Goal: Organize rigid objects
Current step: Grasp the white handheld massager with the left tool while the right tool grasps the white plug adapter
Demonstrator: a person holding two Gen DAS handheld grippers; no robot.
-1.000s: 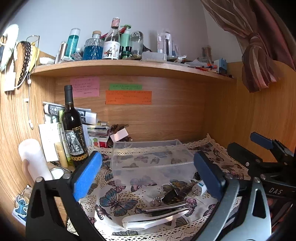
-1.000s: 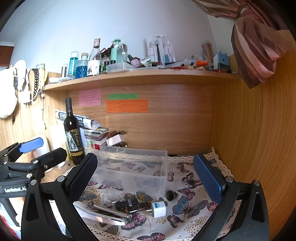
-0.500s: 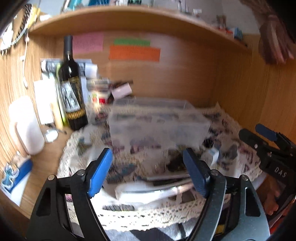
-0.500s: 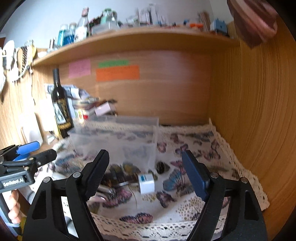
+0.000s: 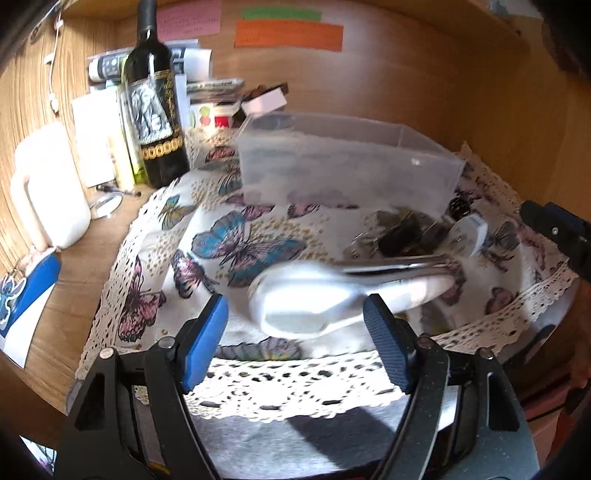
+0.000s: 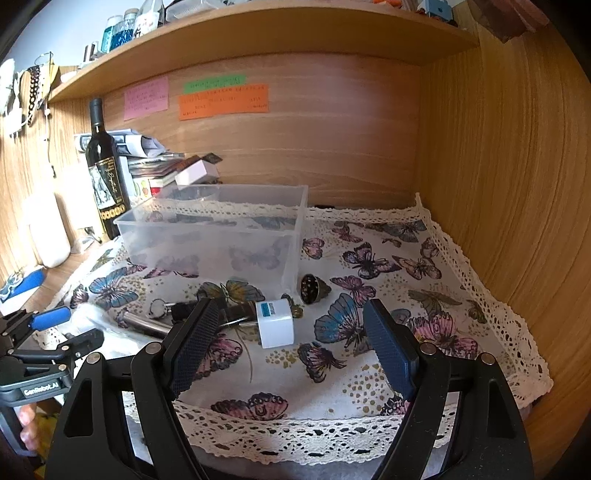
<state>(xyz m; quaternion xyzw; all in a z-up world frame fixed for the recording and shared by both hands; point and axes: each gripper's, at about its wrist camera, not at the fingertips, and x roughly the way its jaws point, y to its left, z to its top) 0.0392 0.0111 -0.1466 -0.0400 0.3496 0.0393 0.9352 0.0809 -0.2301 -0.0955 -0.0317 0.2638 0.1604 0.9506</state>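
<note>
A clear plastic bin (image 5: 343,162) (image 6: 218,229) stands on the butterfly cloth (image 6: 388,295). In front of it lie a white spoon-like scoop (image 5: 317,299), a metal bar (image 5: 395,264) (image 6: 147,325), a white plug cube (image 6: 275,323) (image 5: 467,234), a dark key-ring piece (image 6: 177,308) and a small dark round piece (image 6: 312,288). My left gripper (image 5: 295,332) is open, just short of the scoop. My right gripper (image 6: 288,343) is open, the plug cube just ahead between its jaws.
A wine bottle (image 5: 155,107) (image 6: 105,173), a white jug (image 5: 48,188), papers and boxes stand at the left back. Wooden walls (image 6: 498,166) close the back and right. A shelf (image 6: 258,33) hangs overhead. The cloth's lace edge (image 6: 314,432) overhangs the front.
Both grippers have tilted down and moved closer to the items on the cloth; the shelf has left the left wrist view. Both stay open.
</note>
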